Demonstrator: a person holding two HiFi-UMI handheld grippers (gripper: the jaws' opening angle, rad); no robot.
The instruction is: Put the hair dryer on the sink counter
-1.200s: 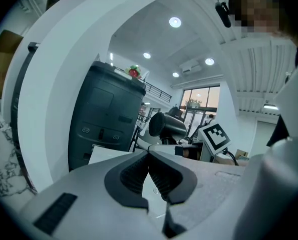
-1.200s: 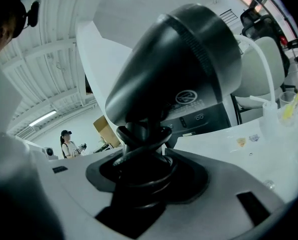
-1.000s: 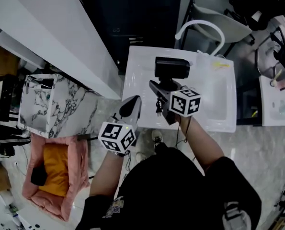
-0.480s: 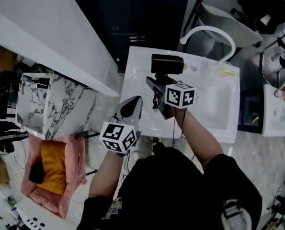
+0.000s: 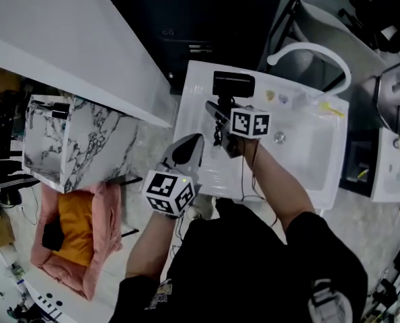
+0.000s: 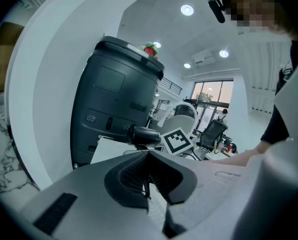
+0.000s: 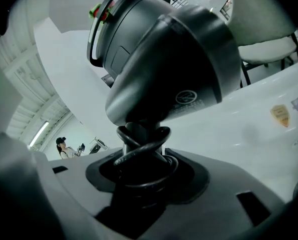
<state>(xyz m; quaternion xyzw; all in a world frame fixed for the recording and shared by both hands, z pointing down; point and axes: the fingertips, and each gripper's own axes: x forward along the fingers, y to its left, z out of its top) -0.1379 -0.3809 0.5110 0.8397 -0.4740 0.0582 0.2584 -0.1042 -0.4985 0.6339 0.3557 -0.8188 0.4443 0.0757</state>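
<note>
The black hair dryer (image 5: 233, 85) hangs over the left part of the white sink counter (image 5: 194, 133). My right gripper (image 5: 221, 115) is shut on its handle, with the barrel pointing sideways above the jaws. In the right gripper view the hair dryer (image 7: 169, 69) fills the frame, and its cord (image 7: 141, 151) is looped round the handle between the jaws. My left gripper (image 5: 186, 150) hovers at the counter's front-left edge, shut and holding nothing. The left gripper view shows the hair dryer (image 6: 143, 135) ahead, beyond the closed jaws.
A basin (image 5: 300, 147) with a white arched faucet (image 5: 314, 49) takes up the counter's right part. Small stickers (image 5: 275, 97) lie by the basin's back rim. A dark bin (image 6: 113, 109) stands behind the counter. A marble-patterned box (image 5: 72, 147) and a pink pet bed (image 5: 75, 237) are at the left.
My right gripper has carried the hair dryer a little to the left and farther back over the counter. The left gripper has hardly moved.
</note>
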